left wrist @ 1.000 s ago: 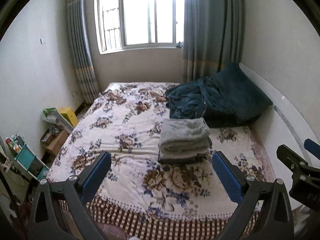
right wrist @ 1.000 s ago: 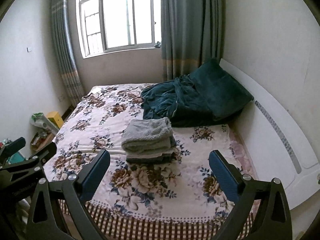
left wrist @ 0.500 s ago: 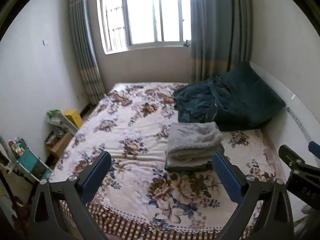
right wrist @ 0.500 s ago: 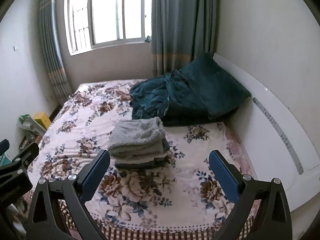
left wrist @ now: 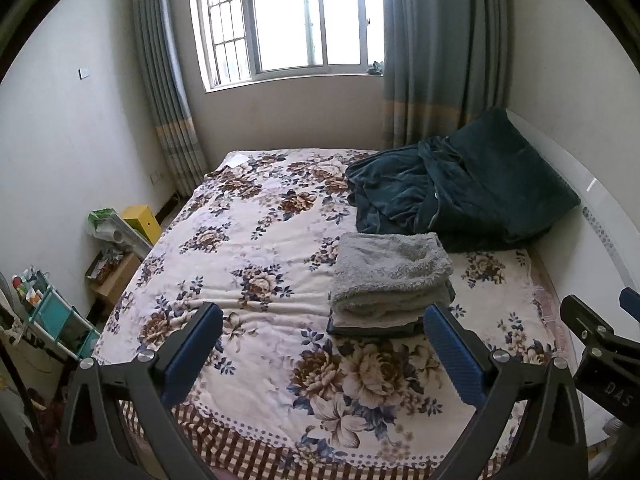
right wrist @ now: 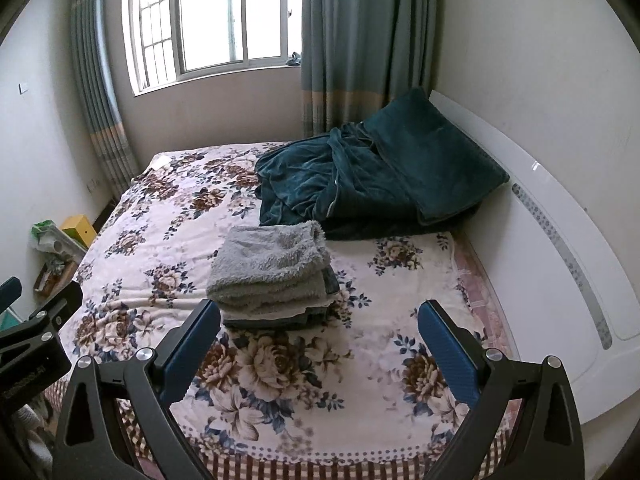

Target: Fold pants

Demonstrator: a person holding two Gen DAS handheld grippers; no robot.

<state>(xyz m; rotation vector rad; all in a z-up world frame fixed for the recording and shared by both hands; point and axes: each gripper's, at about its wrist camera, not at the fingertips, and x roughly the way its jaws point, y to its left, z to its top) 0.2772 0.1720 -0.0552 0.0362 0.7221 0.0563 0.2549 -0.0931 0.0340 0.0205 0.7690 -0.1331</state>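
Both tools gape above the bed [left wrist: 260,248]; folded pants [left wrist: 390,276] lie crosswise.

Black angular gripper frames, blue ribbed fingers [left wrist: 454,350] (silver screws at pivots).

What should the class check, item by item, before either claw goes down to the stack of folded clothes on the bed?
1. Left claw open and holding nothing: ok.
2. Right claw open and holding nothing: ok.
3. Stack of folded clothes within view of both cameras: ok.
4. Grey fluffy piece on top lying neat and folded: ok.
5. Which layer is the pants: cannot tell.
6. Bare patch of bedspread beside the stack for spreading out, clear of the dark green blanket: ok.
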